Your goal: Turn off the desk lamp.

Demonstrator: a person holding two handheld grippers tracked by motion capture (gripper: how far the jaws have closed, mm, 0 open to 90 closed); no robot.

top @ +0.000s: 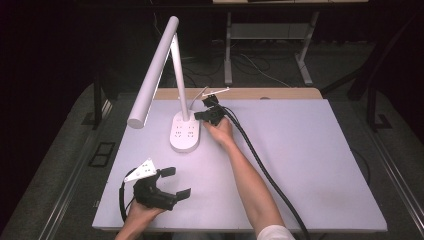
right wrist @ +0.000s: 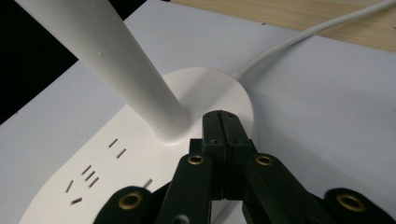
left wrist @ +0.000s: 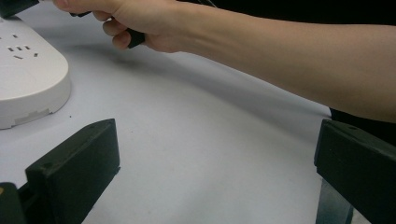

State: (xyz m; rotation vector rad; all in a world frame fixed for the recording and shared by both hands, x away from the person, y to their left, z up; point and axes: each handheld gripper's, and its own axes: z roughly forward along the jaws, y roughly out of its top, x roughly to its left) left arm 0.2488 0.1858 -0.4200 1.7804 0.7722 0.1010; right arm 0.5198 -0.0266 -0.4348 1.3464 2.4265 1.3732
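A white desk lamp [top: 160, 65] stands on an oval white base [top: 185, 131] with socket slots, at the table's back middle. My right gripper [top: 206, 115] is shut with nothing between its jaws; its tips [right wrist: 223, 122] rest over the base just beside the foot of the lamp stem [right wrist: 140, 79]. Whether they press on the base I cannot tell. My left gripper [top: 179, 182] lies near the front left edge, open and empty, jaws wide apart [left wrist: 215, 163]. In the left gripper view the base [left wrist: 28, 79] lies at the left, with the other forearm [left wrist: 289, 60] crossing above.
The lamp's white cord [right wrist: 308, 37] runs off the base toward the wooden strip [top: 280, 93] at the table's back. A thick black cable [top: 265, 170] trails from the right gripper across the white tabletop [top: 310, 160]. The lamp head [top: 145, 105] overhangs the left side.
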